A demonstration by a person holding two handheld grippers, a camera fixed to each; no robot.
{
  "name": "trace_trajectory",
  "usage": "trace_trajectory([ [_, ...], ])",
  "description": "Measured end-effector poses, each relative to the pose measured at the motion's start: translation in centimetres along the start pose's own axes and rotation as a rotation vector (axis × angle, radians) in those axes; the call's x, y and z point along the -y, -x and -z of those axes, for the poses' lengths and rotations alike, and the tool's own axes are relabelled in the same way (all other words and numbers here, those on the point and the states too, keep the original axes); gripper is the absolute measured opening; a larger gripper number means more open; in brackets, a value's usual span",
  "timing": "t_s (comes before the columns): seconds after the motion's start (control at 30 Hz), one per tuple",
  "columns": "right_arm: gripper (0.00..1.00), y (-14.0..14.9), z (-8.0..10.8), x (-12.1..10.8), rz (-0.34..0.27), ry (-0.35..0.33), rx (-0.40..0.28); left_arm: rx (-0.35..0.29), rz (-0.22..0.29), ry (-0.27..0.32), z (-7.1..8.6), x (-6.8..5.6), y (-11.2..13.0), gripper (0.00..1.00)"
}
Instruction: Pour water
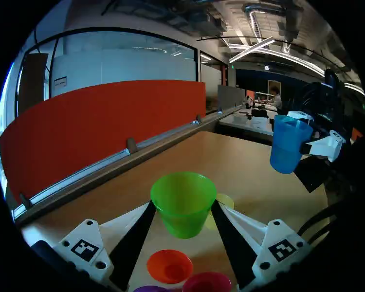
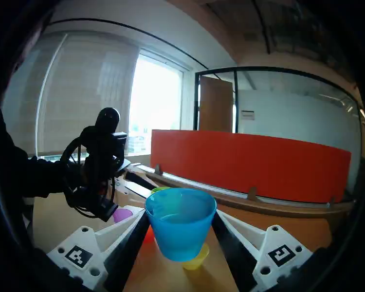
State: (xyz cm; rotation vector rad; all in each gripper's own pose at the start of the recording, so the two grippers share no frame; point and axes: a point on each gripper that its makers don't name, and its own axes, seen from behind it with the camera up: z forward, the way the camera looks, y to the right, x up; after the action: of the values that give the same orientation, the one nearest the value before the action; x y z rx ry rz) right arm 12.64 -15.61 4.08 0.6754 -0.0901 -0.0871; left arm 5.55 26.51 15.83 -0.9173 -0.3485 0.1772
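In your left gripper view the green cup [image 1: 183,204] hides most of the yellow cup [image 1: 225,200], and the lower edge cuts off the pink cup [image 1: 207,282] and the purple cup [image 1: 151,289]. In your right gripper view the blue cup [image 2: 181,224] covers the green cup except a strip of rim.

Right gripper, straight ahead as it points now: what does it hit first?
Probably the green cup in the left gripper, its rim peeking just behind the blue cup that the right gripper holds. Depth is unclear; if it clears that, the orange partition comes next.
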Motion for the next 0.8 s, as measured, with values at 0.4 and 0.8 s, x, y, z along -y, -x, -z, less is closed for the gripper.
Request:
trace_trajectory([
  [0.4,0.89,0.0,0.0,0.2,-0.001,-0.005,-0.003,-0.13,0.035,-0.013,2.7,-0.1,-2.4,0.84],
  [0.8,0.89,-0.1,-0.1,0.9,0.005,-0.02,-0.01,-0.219,0.058,-0.029,5.0,-0.7,-3.5,0.83],
])
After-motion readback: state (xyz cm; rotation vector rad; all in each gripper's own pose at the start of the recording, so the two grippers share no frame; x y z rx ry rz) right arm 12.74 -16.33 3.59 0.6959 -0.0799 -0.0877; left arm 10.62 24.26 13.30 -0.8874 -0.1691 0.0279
